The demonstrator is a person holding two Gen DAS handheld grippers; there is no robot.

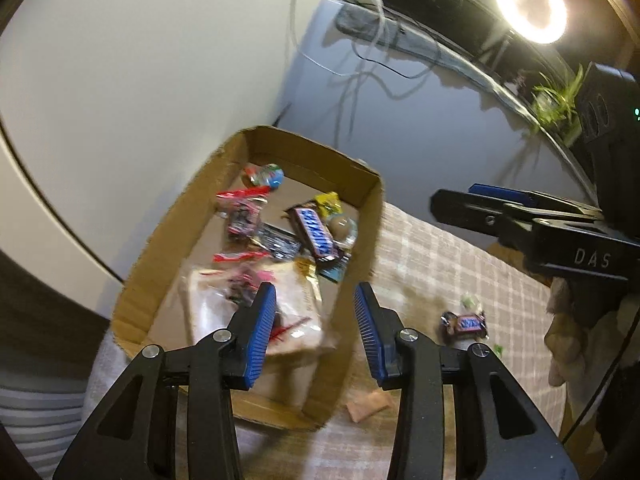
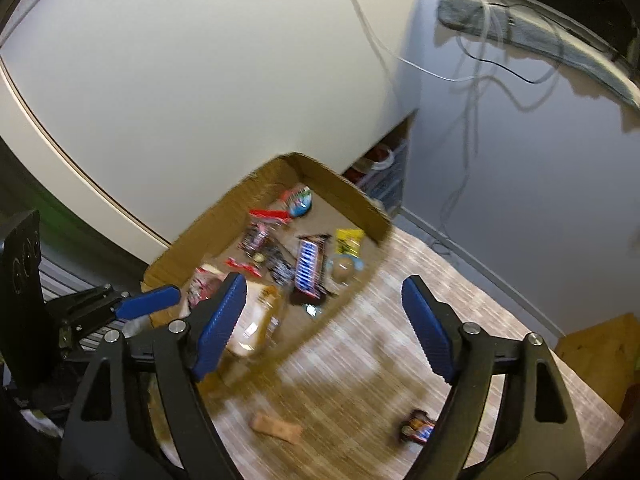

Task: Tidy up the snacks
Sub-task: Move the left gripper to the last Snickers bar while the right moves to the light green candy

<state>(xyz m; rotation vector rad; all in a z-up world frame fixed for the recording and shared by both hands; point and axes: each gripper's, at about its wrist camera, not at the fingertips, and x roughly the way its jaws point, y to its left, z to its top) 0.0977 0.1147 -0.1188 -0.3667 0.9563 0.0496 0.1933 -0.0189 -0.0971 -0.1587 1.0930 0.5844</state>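
Where snacks [image 1: 312,234] lie, cardboard box [image 1: 372,208] stands open.

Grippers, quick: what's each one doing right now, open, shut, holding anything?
Left gripper: open, nothing between its pads, above the cardboard box.
Right gripper: open wide, holding nothing, over the box's near edge.

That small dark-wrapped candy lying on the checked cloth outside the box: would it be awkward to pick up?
Probably easy. The small dark-wrapped candy looks light and lies flat on the checked cloth, so rolling seems unlikely. Its crinkly, glossy wrapper with twisted ends may crumple or slip slightly between the pads.
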